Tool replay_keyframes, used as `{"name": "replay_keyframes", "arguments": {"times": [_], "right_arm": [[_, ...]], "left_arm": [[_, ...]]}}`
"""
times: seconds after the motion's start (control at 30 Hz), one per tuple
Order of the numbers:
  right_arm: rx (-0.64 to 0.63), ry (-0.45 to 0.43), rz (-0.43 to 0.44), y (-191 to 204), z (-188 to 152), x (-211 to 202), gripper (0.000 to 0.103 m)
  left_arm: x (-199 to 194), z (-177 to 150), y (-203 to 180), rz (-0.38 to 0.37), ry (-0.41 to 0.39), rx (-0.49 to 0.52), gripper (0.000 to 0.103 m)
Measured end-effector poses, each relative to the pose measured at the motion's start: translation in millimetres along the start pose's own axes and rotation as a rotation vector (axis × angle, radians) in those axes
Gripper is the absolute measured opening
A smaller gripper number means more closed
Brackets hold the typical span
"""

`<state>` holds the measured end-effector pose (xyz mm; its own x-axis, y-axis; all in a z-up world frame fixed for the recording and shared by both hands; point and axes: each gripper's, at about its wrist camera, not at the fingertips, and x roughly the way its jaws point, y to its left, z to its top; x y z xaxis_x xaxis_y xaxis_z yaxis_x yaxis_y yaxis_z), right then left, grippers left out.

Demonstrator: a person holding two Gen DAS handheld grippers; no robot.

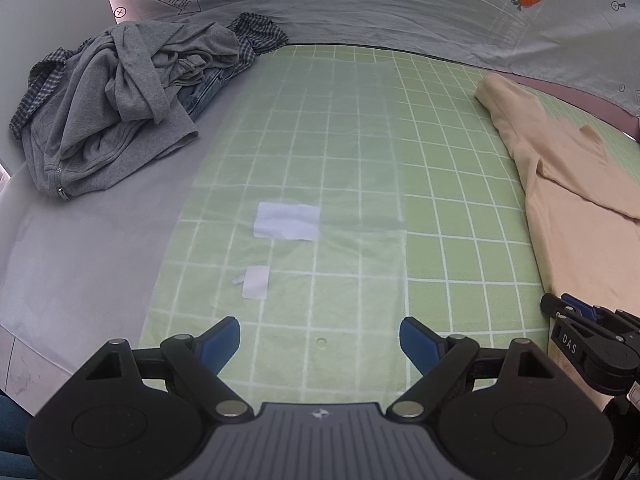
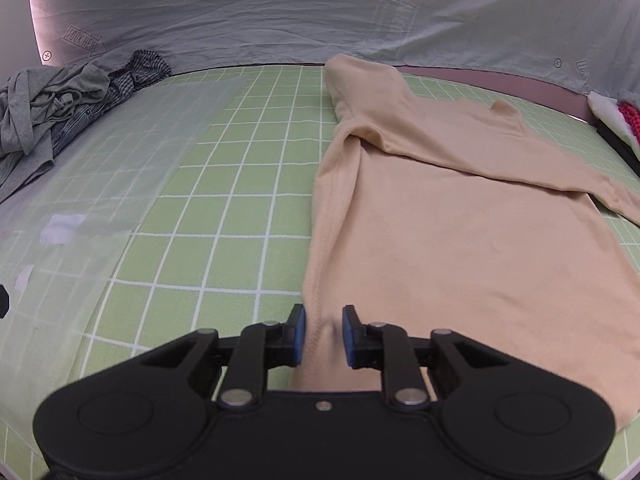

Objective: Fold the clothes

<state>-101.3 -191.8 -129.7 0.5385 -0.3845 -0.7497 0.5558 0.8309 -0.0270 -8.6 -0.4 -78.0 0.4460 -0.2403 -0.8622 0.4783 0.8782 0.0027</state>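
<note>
Left wrist view: the left gripper (image 1: 320, 338) is hovering wide open over bare green mat (image 1: 440, 216); the beige hoodie (image 1: 568, 200) is lying far to its right.

Right wrist view: the right gripper (image 2: 324, 334), narrowly open, is straddling the hoodie's near left hem, whose long axis is running away toward the hood.

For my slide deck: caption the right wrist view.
Right gripper, jaws partly open, straddles the hem edge of a beige hoodie on the green grid sheet.

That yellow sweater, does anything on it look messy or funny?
Yes. One sleeve of the cream sweater lies folded slantwise across its chest instead of out to the side. Its near edge is bunched between the right hand-held gripper fingers, which haven't closed.
</note>
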Motion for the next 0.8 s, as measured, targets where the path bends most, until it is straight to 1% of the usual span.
{"name": "replay_keyframes", "arguments": {"times": [0.1, 0.17, 0.37, 0.47, 0.57, 0.63, 0.77, 0.8], "right_arm": [[-0.016, -0.019, 0.030, -3.7, 0.4, -6.6, 0.006], [0.005, -0.033, 0.053, -12.1, 2.3, -12.9, 0.005], [0.066, -0.083, 0.044, -51.3, 11.1, -35.1, 0.005], [0.083, -0.087, 0.033, -77.4, 15.1, -41.1, 0.004], [0.092, -0.065, 0.024, -105.1, 18.1, -40.6, 0.004], [0.096, -0.040, 0.038, -121.3, 18.9, -35.8, 0.004], [0.055, 0.027, 0.060, -138.2, 16.5, -18.1, 0.006], [0.048, 0.040, 0.067, -140.4, 15.3, -14.7, 0.009]], "left_arm": [[1.0, 1.6, -6.9, -0.010, 0.001, 0.003, 0.087], [1.8, 2.6, -13.7, -0.020, 0.002, 0.006, 0.087], [7.8, 10.8, -53.7, -0.067, 0.013, 0.032, 0.087], [6.8, 13.8, -79.8, -0.091, 0.010, 0.043, 0.087], [4.5, 14.3, -105.3, -0.105, 0.006, 0.049, 0.087], [2.7, 12.0, -120.2, -0.106, 0.006, 0.053, 0.087], [3.3, 2.8, -138.7, -0.089, 0.033, 0.036, 0.087], [3.5, 0.2, -140.5, -0.080, 0.041, 0.028, 0.087]]}}
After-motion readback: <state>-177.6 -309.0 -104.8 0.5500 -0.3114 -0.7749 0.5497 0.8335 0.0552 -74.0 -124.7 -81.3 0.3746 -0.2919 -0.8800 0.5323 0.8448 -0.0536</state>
